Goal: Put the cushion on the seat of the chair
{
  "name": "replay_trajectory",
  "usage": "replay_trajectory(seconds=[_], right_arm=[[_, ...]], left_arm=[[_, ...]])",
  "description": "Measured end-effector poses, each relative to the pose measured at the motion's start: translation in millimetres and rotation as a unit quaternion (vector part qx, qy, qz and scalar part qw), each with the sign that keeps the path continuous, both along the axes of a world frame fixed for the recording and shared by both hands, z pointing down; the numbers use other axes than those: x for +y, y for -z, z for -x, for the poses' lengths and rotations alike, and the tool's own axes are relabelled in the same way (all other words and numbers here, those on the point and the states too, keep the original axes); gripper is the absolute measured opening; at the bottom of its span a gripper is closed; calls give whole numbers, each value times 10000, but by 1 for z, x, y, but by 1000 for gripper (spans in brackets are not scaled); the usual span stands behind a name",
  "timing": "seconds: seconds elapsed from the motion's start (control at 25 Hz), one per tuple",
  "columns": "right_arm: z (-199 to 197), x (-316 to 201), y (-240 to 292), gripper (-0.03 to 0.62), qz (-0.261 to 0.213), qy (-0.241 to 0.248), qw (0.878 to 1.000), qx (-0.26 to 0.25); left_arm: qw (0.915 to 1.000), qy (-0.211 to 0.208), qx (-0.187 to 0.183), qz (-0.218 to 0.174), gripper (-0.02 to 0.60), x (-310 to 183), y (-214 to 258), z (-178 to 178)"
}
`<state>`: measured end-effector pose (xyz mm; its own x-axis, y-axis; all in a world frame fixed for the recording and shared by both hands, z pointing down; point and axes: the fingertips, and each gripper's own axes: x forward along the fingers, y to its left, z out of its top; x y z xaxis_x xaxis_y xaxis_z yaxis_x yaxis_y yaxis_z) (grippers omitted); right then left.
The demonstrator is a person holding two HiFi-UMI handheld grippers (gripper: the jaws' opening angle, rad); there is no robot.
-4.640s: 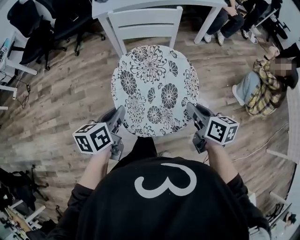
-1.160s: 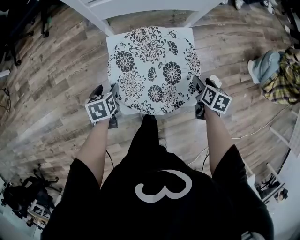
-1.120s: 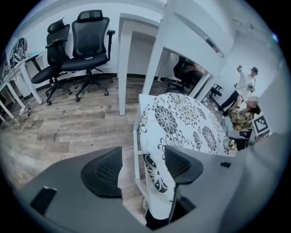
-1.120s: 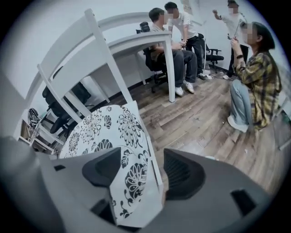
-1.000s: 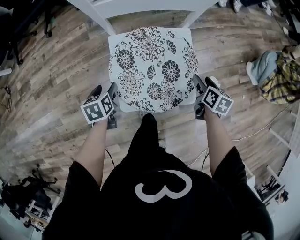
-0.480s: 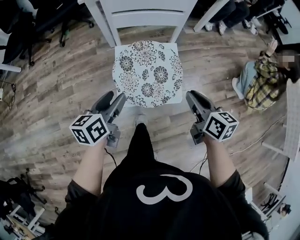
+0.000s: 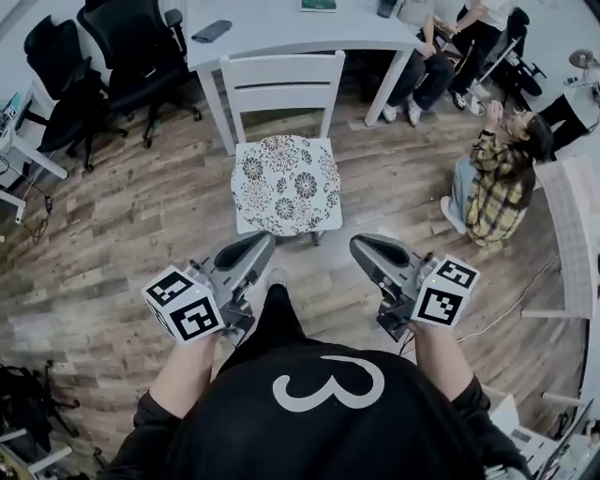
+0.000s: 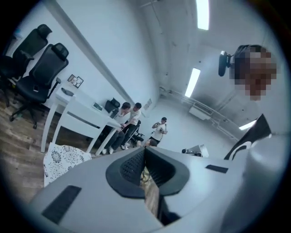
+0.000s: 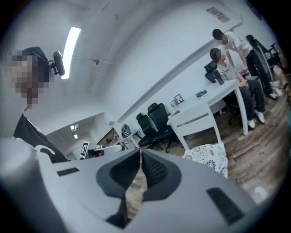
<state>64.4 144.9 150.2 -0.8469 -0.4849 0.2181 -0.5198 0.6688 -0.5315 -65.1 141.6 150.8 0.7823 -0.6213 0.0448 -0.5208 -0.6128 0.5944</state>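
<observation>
On the chair [image 7: 281, 84], cushion [image 7: 286, 185] now free

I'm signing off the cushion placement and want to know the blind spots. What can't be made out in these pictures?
Chair seat: head view, almost wholly covered by the cushion.
Chair legs: head view, mostly hidden under the seat.
Cushion's lower edge: left gripper view, cut off by the left gripper.
Dark flat thing on the table: head view, too small to name.

open floor [image 7: 141, 211] before chair [image 7: 281, 77]
</observation>
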Motion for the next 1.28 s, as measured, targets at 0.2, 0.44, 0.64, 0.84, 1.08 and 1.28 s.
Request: replay_trajectory(seconds=[0.2,0.44,0.64,0.84,1.08,1.28], right_arm=[[9,54,49,9,-503,538,9971,-197],[7,96,68,9,-622,789,9948,-189],[1,112,70,8,-645,751,9949,-190],[2,123,69,8,-852,888,9924,-95],[-2,137,58,8,-779,805,9935,-212],[-3,135,60,8,-728,771,9940,-271]], left_arm=[[9964,-436,-214,-694,14,59,66,-19],[9929,-721,-301,-894,14,102,90,-42],[9921,-809,-377,-880,14,119,92,-54],[9924,-788,-417,-845,14,127,90,-59],[9928,-716,-508,-820,14,142,80,-60],[9941,-711,-418,-703,14,139,82,-61]])
